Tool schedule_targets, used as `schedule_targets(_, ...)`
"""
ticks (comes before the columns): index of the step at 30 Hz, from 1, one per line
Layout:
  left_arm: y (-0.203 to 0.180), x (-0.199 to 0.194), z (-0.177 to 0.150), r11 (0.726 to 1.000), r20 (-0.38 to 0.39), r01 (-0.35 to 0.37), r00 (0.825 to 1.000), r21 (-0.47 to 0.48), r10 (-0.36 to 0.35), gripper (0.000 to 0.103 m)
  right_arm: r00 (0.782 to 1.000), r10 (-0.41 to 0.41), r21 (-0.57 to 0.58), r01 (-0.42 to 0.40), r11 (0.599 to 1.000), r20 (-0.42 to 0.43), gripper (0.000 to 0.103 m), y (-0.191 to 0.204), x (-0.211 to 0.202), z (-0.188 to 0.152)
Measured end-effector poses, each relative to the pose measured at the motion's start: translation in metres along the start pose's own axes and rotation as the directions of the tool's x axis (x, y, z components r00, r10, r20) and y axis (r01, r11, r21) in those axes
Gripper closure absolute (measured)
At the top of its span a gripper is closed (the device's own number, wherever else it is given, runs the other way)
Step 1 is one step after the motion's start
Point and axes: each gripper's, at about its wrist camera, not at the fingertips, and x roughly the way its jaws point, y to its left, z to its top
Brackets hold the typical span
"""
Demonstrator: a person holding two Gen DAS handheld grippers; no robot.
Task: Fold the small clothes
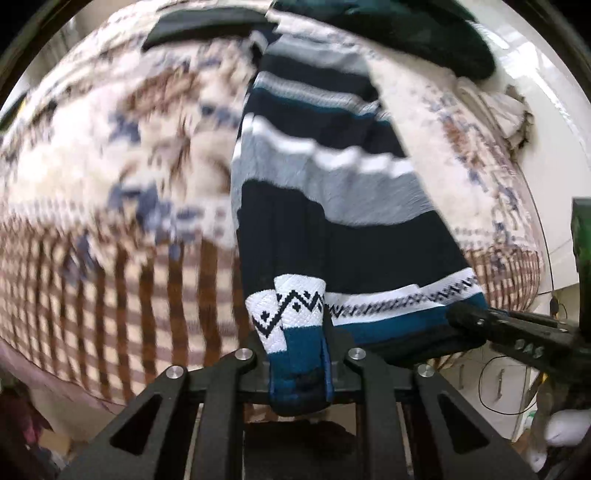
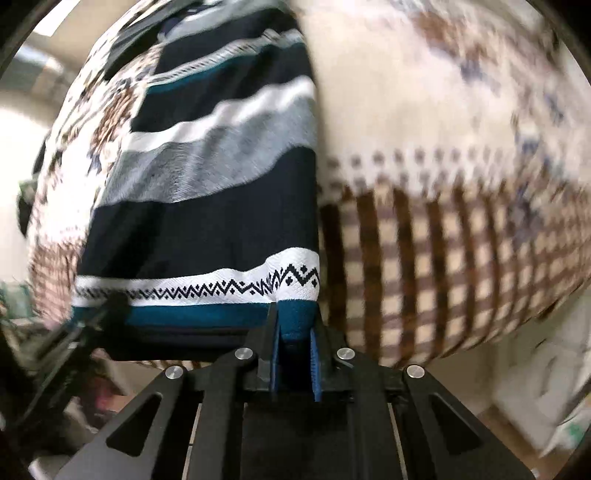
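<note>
A striped knit garment [image 1: 325,192] in navy, grey, white and teal, with a zigzag hem band, stretches away over the patterned blanket. My left gripper [image 1: 299,354] is shut on the hem's left corner, which is bunched between its jaws. The right gripper [image 1: 476,321] shows at the right of the left wrist view, holding the hem's other corner. In the right wrist view the garment [image 2: 207,184] fills the left half and my right gripper [image 2: 293,332] is shut on the teal hem corner. The left gripper [image 2: 110,306] shows blurred at the hem's far left.
A cream blanket [image 1: 110,166] with brown and blue motifs and a checked border covers the surface; it also shows in the right wrist view [image 2: 443,166]. A dark green cloth [image 1: 424,33] and a black item [image 1: 207,26] lie at the far end. Crumpled pale cloth [image 1: 495,107] lies at the right.
</note>
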Motion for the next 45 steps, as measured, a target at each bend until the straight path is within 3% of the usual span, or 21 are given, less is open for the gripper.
schedule_targets(4,-0.005,-0.031,0.02,1.0,0.062,0.004,0.998,0.006,-0.004,0.089,0.998,-0.03,-0.055,0.034,0.998,0.061,0.09,0.019,-0.036,0.013)
schedule_targets(9,-0.002,-0.066,0.05,1.0,0.144,0.022,0.989,0.0,-0.022,0.09,0.992,0.0,-0.057,0.008,0.998,0.13,0.09,0.03,-0.082,0.037)
schedule_targets(13,0.001,-0.084,0.084,0.996,0.205,0.088,0.975,-0.027,-0.08,0.09,0.981,0.027,-0.062,-0.016,0.998,0.191,0.09,0.035,-0.112,0.062)
schedule_targets(18,0.019,-0.088,0.164,0.969,0.287,0.232,0.937,-0.082,-0.2,0.09,0.962,0.064,-0.033,-0.058,0.998,0.264,0.09,0.045,-0.142,0.123)
schedule_targets(23,0.041,-0.056,0.273,0.929,0.319,0.347,0.901,-0.126,-0.294,0.09,0.937,0.081,0.022,-0.094,0.995,0.339,0.09,0.043,-0.152,0.232)
schedule_targets(26,0.05,-0.023,0.338,0.92,0.314,0.371,0.895,-0.128,-0.318,0.09,0.925,0.073,0.046,-0.097,0.994,0.372,0.09,0.043,-0.142,0.309)
schedule_targets(30,0.061,0.037,0.416,0.924,0.27,0.356,0.911,-0.139,-0.311,0.089,0.922,0.056,0.082,-0.094,0.992,0.384,0.09,0.049,-0.109,0.408)
schedule_targets(32,0.072,0.076,0.452,0.911,0.247,0.377,0.911,-0.17,-0.331,0.085,0.929,0.062,0.105,-0.107,0.989,0.365,0.09,0.05,-0.08,0.46)
schedule_targets(34,0.081,0.108,0.475,0.909,0.195,0.362,0.926,-0.206,-0.324,0.078,0.928,0.089,0.123,-0.142,0.982,0.361,0.087,0.046,-0.051,0.502)
schedule_targets(35,0.089,0.126,0.483,0.891,0.168,0.39,0.918,-0.233,-0.359,0.067,0.93,0.119,0.123,-0.171,0.977,0.347,0.082,0.043,-0.037,0.519)
schedule_targets(36,0.098,0.139,0.486,0.869,0.159,0.415,0.909,-0.269,-0.385,0.056,0.936,0.161,0.133,-0.211,0.968,0.313,0.068,0.037,-0.02,0.535)
schedule_targets(37,0.109,0.146,0.485,0.854,0.17,0.427,0.904,-0.299,-0.392,0.051,0.937,0.207,0.156,-0.257,0.954,0.28,0.062,0.028,-0.005,0.548)
schedule_targets(39,0.125,0.145,0.479,0.83,0.205,0.458,0.888,-0.319,-0.411,0.039,0.937,0.199,0.199,-0.261,0.945,0.288,0.05,0.012,0.004,0.55)
schedule_targets(41,0.14,0.143,0.469,0.818,0.222,0.462,0.886,-0.342,-0.408,0.032,0.932,0.192,0.214,-0.264,0.94,0.308,0.047,-0.001,0.006,0.54)
schedule_targets(45,0.141,0.157,0.459,0.851,0.164,0.411,0.912,-0.328,-0.377,0.031,0.946,0.203,0.235,-0.263,0.936,0.251,0.047,-0.019,0.026,0.518)
